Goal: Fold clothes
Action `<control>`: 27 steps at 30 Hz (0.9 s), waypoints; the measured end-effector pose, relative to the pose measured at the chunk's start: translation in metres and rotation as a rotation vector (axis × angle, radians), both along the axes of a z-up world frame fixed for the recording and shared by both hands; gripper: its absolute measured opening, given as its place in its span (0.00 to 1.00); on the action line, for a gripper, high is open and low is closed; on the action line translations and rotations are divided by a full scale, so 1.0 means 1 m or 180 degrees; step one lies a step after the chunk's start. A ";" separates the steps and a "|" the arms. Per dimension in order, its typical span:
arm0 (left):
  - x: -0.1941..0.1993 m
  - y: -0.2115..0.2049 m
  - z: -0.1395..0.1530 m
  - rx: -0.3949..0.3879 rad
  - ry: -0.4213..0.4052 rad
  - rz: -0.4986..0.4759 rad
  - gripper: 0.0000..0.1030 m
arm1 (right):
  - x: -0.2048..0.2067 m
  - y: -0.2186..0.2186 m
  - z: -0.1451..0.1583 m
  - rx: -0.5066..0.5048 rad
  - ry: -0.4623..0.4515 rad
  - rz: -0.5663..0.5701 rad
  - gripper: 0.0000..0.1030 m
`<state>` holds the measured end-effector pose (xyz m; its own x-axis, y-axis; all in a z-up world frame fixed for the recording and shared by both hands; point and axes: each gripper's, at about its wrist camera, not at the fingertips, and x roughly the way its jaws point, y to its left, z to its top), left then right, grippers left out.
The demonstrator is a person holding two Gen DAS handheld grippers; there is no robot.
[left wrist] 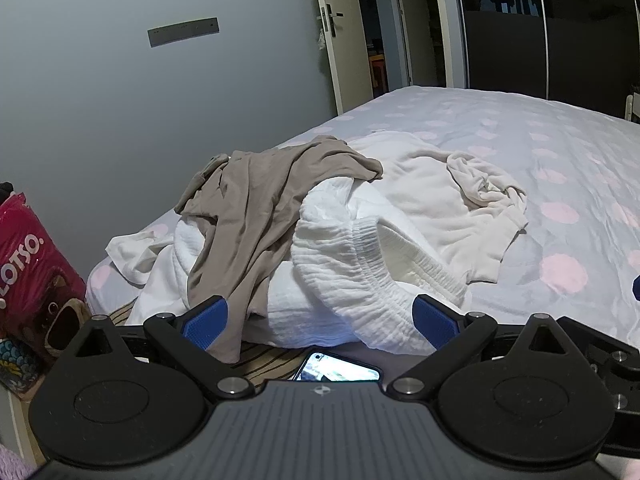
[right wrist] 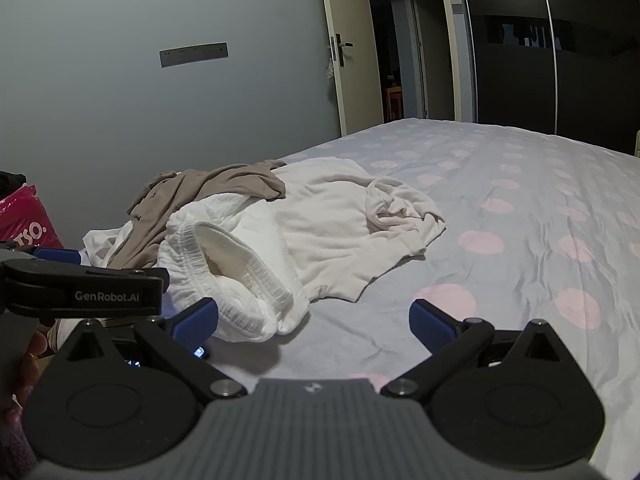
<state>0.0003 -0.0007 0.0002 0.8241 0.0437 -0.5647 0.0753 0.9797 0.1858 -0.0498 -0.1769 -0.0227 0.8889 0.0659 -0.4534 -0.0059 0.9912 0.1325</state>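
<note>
Nearest, the left gripper [left wrist: 318,322] and right gripper [right wrist: 314,320] both gape wide, holding nothing. The heap — white crinkled elastic-waist garment [left wrist: 344,272], taupe thin top [left wrist: 248,208], cream fleece top [right wrist: 340,232] — sits at the polka-dot grey bedsheet [right wrist: 520,208]'s near-left corner. Best pinch the waistband first and drag it clear onto bare sheet — dim bedroom, open door beyond.

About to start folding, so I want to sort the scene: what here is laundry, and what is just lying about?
For the job:
- taupe garment
- white crinkled garment
- cream top
- bed, to fold on

Lying about:
- pink bag
- phone at the bed's near edge
- door
- wardrobe
</note>
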 end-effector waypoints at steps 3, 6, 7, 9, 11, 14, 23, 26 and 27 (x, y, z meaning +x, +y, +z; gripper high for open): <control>0.000 0.000 0.000 0.0015 0.0000 0.0001 0.98 | -0.001 0.000 0.000 0.0005 0.0002 0.0006 0.99; 0.000 0.001 0.000 0.0003 0.0014 0.0002 0.98 | -0.002 -0.001 -0.001 0.0010 0.0005 0.0011 0.99; 0.000 0.001 0.000 0.0002 0.0019 0.0004 0.98 | -0.002 -0.001 -0.001 0.0011 0.0005 0.0013 0.99; 0.000 0.003 0.000 -0.0023 0.0030 0.0003 0.98 | -0.002 -0.001 -0.001 0.0015 0.0009 0.0017 0.99; 0.001 0.007 0.000 -0.0060 0.0049 0.0001 0.98 | -0.002 0.000 -0.001 0.0002 0.0005 0.0024 0.99; 0.004 0.015 0.001 -0.0095 0.0116 -0.0001 0.97 | -0.002 0.001 0.001 -0.0033 -0.0042 0.0063 0.99; 0.041 0.052 0.017 -0.0263 0.0313 -0.0072 0.91 | 0.030 0.004 0.014 -0.0103 0.0034 0.0354 0.99; 0.069 0.069 0.022 -0.0282 0.0428 -0.0111 0.87 | 0.053 0.004 0.020 -0.0084 0.0078 0.0455 0.99; 0.078 0.072 0.022 -0.0282 0.0482 -0.0126 0.84 | 0.060 0.004 0.022 -0.0067 0.0095 0.0472 0.98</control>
<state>0.0782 0.0716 0.0222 0.7295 -0.0427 -0.6827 0.1349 0.9874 0.0824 0.0100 -0.1727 -0.0005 0.8561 0.1856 -0.4823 -0.1487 0.9823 0.1140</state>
